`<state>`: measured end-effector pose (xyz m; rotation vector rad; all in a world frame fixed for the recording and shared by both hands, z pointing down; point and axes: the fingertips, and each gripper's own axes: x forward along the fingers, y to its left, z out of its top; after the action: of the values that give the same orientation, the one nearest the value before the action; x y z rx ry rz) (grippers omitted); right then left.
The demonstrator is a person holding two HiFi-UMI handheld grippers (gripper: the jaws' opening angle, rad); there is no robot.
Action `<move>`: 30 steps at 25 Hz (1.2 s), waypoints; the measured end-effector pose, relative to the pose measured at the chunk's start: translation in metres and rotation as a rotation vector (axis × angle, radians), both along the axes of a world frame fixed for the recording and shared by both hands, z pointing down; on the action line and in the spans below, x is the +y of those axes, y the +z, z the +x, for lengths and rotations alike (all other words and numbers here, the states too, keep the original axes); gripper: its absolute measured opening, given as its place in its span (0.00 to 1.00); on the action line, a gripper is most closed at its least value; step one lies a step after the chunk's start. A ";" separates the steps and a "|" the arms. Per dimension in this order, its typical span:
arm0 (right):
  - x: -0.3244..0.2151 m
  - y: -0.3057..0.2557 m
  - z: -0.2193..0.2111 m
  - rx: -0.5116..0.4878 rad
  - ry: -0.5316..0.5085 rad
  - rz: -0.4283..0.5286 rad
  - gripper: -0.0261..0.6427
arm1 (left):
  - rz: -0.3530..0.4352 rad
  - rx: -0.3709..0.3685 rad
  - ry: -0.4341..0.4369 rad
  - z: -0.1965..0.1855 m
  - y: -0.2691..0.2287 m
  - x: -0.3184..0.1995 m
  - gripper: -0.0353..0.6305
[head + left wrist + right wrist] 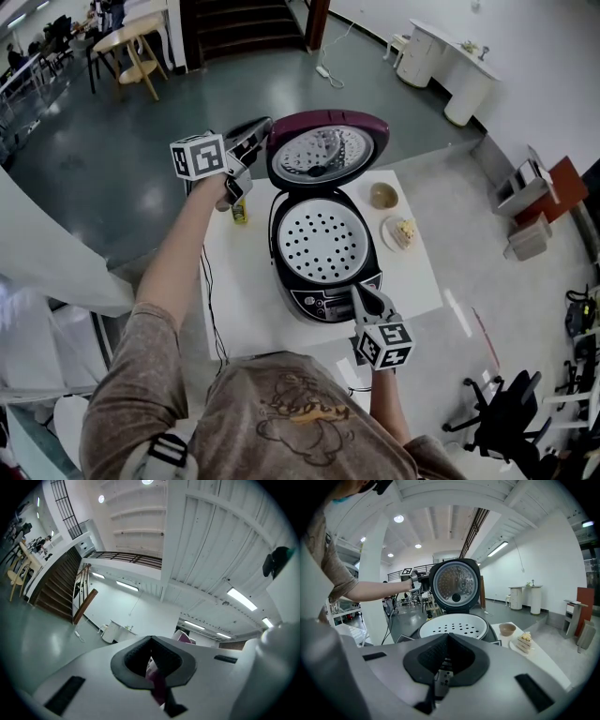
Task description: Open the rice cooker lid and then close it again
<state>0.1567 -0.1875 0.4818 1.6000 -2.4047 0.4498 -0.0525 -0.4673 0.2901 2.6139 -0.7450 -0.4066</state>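
Note:
The rice cooker (pixel 323 281) stands on a white table (pixel 417 272). Its maroon lid (pixel 326 150) is swung up, upright, with its metal inner plate facing me. A white perforated steamer tray (pixel 322 242) fills the pot. My left gripper (pixel 261 129) is shut, its tips at the lid's upper left rim. In the left gripper view only a sliver of the maroon lid (pixel 157 682) shows past the shut left gripper (pixel 151 660). My right gripper (pixel 360 293) is shut, low at the cooker's front panel. In the right gripper view the right gripper (pixel 446 660) points at the tray (pixel 454 626) and lid (pixel 454 584).
A brown bowl (pixel 383 195) and a plate with a slice of cake (pixel 403 232) sit on the table to the cooker's right. A small yellow bottle (pixel 240 212) stands at its left, under my left arm. A cable (pixel 211 281) hangs off the table's left edge. An office chair (pixel 502 412) stands at the lower right.

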 end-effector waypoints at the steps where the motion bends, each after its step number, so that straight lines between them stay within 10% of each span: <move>1: 0.000 0.000 0.000 0.001 0.000 0.001 0.04 | 0.013 0.001 -0.004 -0.002 -0.002 0.001 0.08; 14: 0.000 0.000 0.000 0.007 -0.004 0.005 0.04 | 0.101 0.006 0.032 -0.014 -0.025 0.022 0.09; 24: 0.000 -0.002 -0.001 0.006 -0.002 0.006 0.04 | 0.130 -0.046 0.132 -0.001 -0.023 0.042 0.44; 30: 0.001 -0.001 -0.001 0.002 -0.009 0.005 0.04 | 0.155 -0.090 0.167 0.015 -0.021 0.048 0.48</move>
<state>0.1556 -0.1868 0.4807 1.5911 -2.4126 0.4407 -0.0371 -0.4198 0.2686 2.8302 -0.5362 -0.3104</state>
